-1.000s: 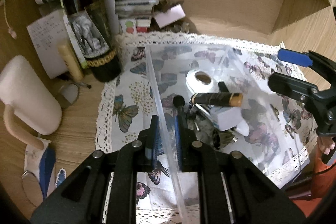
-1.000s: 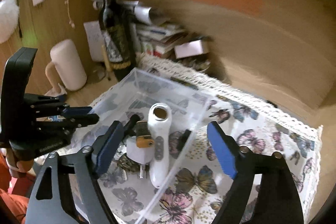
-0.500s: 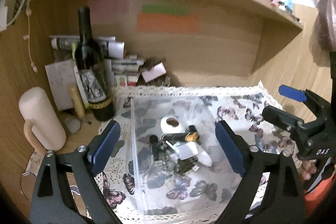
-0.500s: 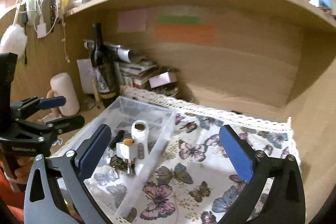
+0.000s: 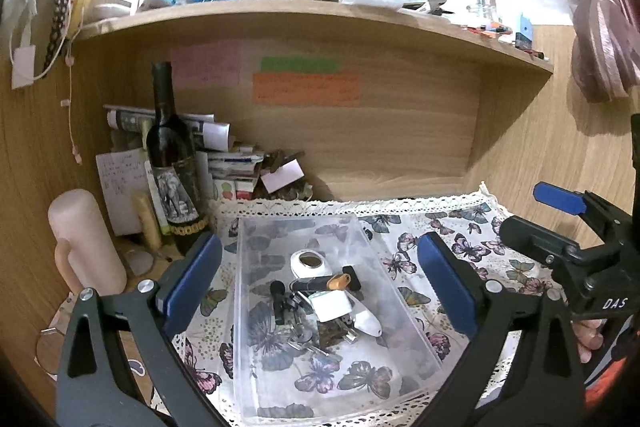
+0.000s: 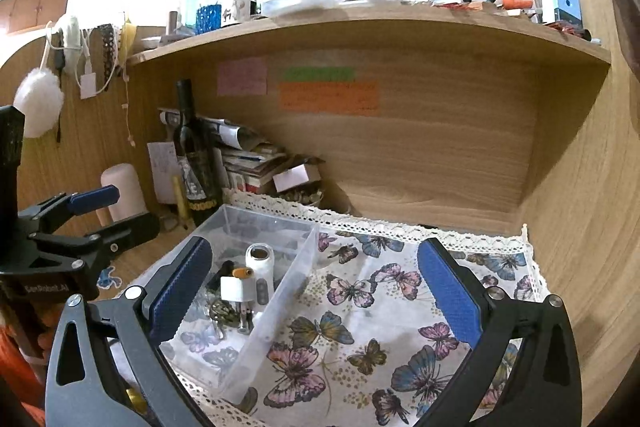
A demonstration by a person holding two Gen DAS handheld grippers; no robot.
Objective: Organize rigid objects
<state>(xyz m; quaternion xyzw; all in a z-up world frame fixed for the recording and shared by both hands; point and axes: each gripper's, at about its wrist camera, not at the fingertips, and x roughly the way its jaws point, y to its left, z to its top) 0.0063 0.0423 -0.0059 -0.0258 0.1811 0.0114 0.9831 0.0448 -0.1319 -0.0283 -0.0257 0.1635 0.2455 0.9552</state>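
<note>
Bin (image 5: 280,235) sat on the cloth (image 5: 472,227), small items gathered inside, so both my fingers (image 5: 316,279) (image 6: 312,291) had just spread wide, empty.

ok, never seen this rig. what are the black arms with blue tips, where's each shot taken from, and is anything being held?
No robot here: a person holds a pair of handheld tongs in each hand, and a fisheye camera on each pair looks out along its two blue-padded fingers.

One picture is from the left tongs, with the right pair showing at its right edge. The other is from the right tongs, with the left pair at its left edge.

On the desk lies a butterfly cloth. On it sits a clear bin holding small items: a white device, a white plug, a dark tube with an orange end, keys. A wine bottle and a pink mug stand left of it.

Nothing is held. Both tongs are wide open, clear of the bin; the left pair's jaws have just been opening.
</note>
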